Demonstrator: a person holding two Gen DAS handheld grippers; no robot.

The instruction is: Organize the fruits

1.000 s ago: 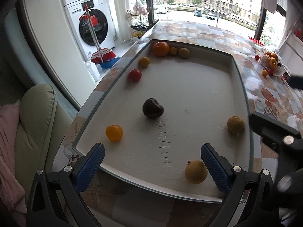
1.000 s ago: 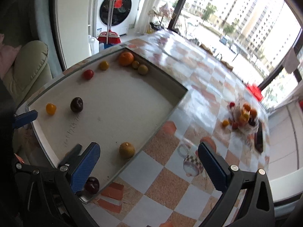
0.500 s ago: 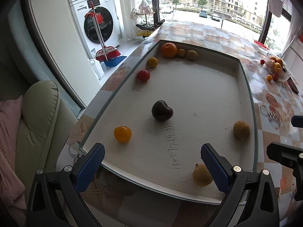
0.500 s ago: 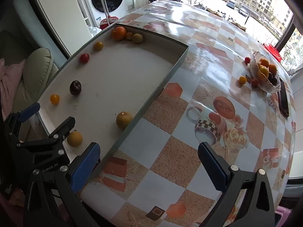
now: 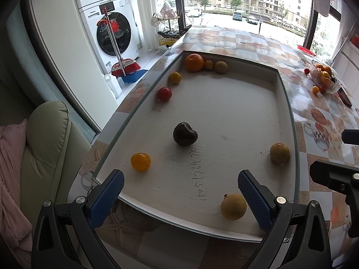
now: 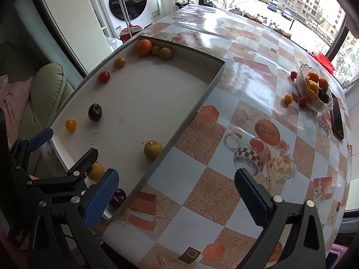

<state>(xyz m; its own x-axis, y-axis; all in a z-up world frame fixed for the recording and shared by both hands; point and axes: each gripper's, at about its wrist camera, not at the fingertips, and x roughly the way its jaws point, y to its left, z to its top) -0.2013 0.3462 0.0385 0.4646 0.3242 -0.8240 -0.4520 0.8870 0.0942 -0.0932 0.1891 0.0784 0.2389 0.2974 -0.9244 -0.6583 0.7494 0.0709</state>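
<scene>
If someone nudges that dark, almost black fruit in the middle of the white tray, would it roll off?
The dark fruit looks round and smooth, so it would probably roll easily. The tray has raised walls, which should likely stop it. Its glossy skin may be a little slippery between gripper fingers.

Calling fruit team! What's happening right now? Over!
Left gripper open, empty. Right gripper open, empty. Fruit loose in tray; dark plum mid-tray. Glass bowl far side. Nothing blocking.
</scene>
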